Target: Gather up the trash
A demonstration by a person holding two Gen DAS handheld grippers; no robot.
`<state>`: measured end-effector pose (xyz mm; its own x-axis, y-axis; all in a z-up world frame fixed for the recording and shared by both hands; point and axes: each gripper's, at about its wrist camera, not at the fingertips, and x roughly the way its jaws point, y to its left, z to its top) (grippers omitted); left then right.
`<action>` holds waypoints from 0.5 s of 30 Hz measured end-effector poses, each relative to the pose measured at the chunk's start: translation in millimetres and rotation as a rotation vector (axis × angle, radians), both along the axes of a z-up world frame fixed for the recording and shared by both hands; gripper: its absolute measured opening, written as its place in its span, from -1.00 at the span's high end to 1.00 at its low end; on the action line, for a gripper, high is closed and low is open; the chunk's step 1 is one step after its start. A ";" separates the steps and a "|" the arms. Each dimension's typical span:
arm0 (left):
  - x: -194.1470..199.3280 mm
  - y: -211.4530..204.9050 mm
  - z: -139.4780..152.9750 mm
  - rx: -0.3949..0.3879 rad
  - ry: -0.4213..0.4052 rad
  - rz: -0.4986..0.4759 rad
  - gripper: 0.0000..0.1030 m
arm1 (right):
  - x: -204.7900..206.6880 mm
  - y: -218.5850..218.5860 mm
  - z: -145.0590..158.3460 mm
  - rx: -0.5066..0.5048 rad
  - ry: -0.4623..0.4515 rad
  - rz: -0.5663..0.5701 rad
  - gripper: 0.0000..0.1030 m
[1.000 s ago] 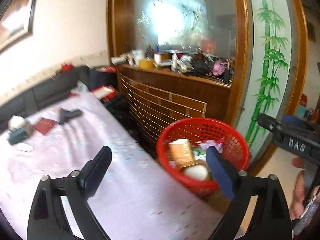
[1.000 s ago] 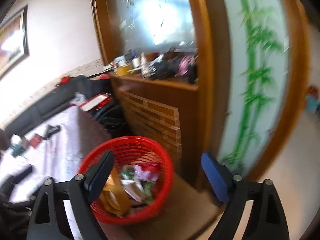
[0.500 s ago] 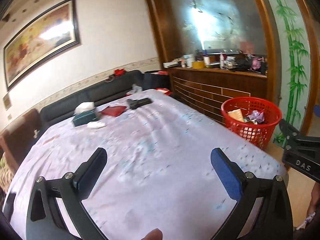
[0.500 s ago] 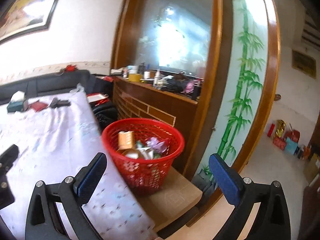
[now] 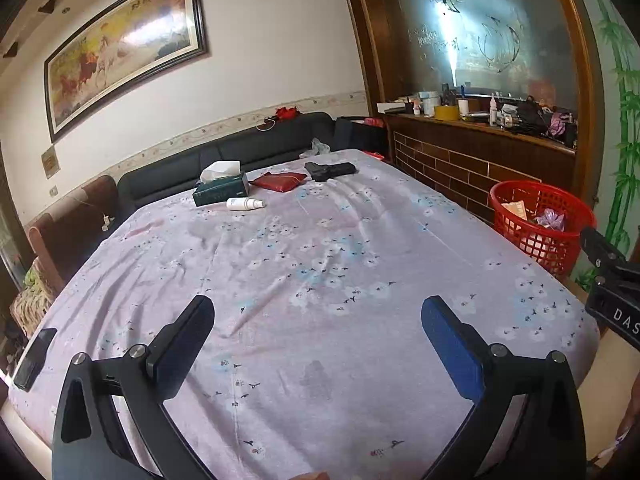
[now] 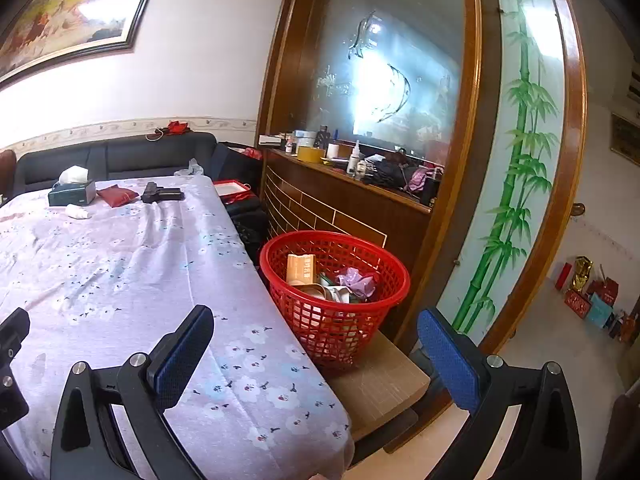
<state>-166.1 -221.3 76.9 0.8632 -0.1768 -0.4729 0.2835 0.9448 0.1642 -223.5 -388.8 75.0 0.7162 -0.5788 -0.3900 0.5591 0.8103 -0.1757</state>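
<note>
Both our tools, left and right, stand spread wide and empty over the near tabletop. We judge the next step is reaching far across. The white bottle lies flat beside the tissue box, long axis crosswise, cap rightward. We should close across its middle. The red basket waits off the right edge.

We note matt floral cloth on table; glossy red plastic mesh basket; polished wood cabinet; frosted glass panel.
</note>
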 end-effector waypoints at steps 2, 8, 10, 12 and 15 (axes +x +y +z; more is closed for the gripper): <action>1.6 1.1 -0.6 -0.021 0.020 -0.010 -0.99 | 2.3 0.7 -1.1 -0.003 0.008 0.004 -1.00; 7.8 3.5 -4.4 -0.039 0.061 -0.003 -0.99 | 3.7 -1.9 -5.7 0.010 0.024 0.008 -1.00; 8.7 3.4 -5.6 -0.039 0.069 -0.003 -0.99 | 4.1 -1.9 -6.1 0.011 0.026 0.012 -1.00; 8.7 3.4 -5.7 -0.040 0.068 -0.002 -0.99 | 5.0 -1.7 -5.7 0.007 0.027 0.012 -1.00; 8.9 3.6 -6.2 -0.037 0.069 -0.003 -0.99 | 5.3 -1.8 -6.0 0.014 0.031 0.015 -1.00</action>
<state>-157.2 -217.7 70.7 0.8282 -0.1975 -0.5245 0.2956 0.9490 0.1093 -218.2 -390.6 69.0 0.7122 -0.5625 -0.4201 0.5415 0.8209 -0.1811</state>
